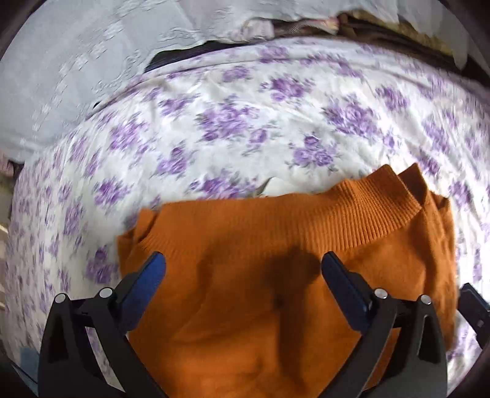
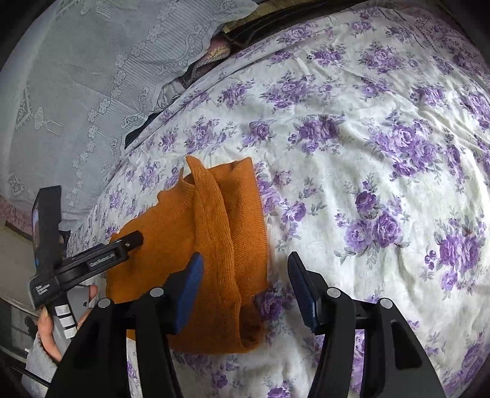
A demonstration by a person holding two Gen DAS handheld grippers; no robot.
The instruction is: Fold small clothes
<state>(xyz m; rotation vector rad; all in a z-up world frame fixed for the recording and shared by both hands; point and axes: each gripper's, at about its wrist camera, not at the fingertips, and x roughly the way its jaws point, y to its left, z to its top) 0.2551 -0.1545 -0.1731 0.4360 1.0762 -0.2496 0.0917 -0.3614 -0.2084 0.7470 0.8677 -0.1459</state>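
An orange knit sweater lies folded on the floral bedsheet, its ribbed hem toward the far side. My left gripper hovers open right over it, blue pads wide apart, nothing pinched. In the right wrist view the sweater shows as a narrow stack with layered folds along its right side. My right gripper is open above the sweater's near right edge, its pads not touching the cloth. The left gripper reaches over the sweater's left part, held by a hand.
The white sheet with purple flowers spreads wide to the right and beyond the sweater. A pale lace cover hangs along the bed's far left edge, with bundled fabrics at the back.
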